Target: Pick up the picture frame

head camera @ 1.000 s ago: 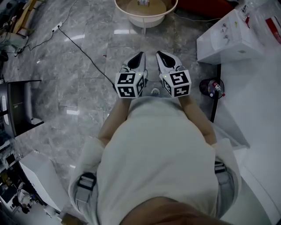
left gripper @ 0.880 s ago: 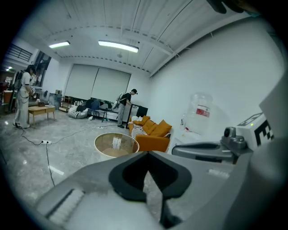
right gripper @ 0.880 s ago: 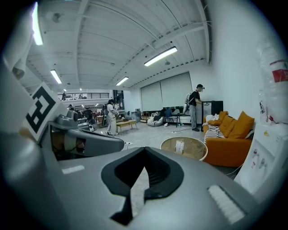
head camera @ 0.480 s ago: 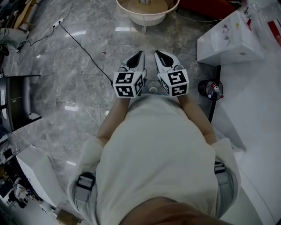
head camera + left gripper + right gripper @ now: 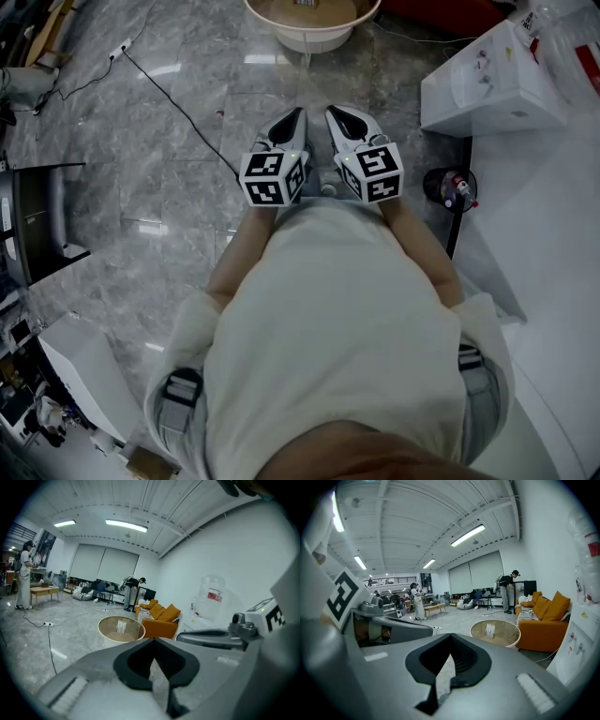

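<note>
No picture frame is clearly in view. A small upright white card-like thing [image 5: 121, 626] stands on a round beige table [image 5: 281, 37]; I cannot tell whether it is the frame. My left gripper [image 5: 298, 114] and right gripper [image 5: 334, 111] are held side by side in front of the person's chest, above the grey marble floor. They point toward the round table and are well short of it. Both are shut with nothing between the jaws, as the left gripper view [image 5: 153, 640] and the right gripper view [image 5: 451, 635] also show.
A white cabinet [image 5: 487, 84] and a white counter [image 5: 562, 234] stand on the right, with a dark bottle-like thing [image 5: 455, 186] beside them. A black cable [image 5: 178, 103] crosses the floor at left. An orange sofa [image 5: 543, 625] sits beyond the table. People stand far off.
Both grippers stay shut and close together. They sit slightly higher in the head view than before.
</note>
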Demonstrator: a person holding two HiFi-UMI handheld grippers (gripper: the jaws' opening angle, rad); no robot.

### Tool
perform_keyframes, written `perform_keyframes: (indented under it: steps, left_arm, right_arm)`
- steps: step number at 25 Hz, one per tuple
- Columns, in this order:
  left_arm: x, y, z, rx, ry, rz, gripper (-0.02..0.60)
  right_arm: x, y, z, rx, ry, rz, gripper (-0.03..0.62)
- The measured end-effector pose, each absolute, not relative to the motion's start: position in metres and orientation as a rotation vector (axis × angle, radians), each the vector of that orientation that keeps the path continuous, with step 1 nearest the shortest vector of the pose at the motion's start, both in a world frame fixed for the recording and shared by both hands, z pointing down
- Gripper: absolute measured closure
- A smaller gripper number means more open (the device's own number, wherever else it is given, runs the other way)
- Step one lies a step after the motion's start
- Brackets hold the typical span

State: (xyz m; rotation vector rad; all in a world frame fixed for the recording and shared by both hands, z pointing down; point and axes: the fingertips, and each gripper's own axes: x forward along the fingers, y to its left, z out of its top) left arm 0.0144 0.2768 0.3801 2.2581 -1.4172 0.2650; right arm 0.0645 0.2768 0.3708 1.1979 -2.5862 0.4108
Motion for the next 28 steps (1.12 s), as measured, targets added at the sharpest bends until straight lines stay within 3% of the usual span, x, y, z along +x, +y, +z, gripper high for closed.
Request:
perform_keyframes:
  steps: [28]
  left_arm:
    - [-0.042, 0.034, 0.370, 2.343, -1.294, 0.315, 0.580]
  right_arm:
    - [0.024, 0.040, 0.360, 1.373, -2.520, 0.420, 0.594]
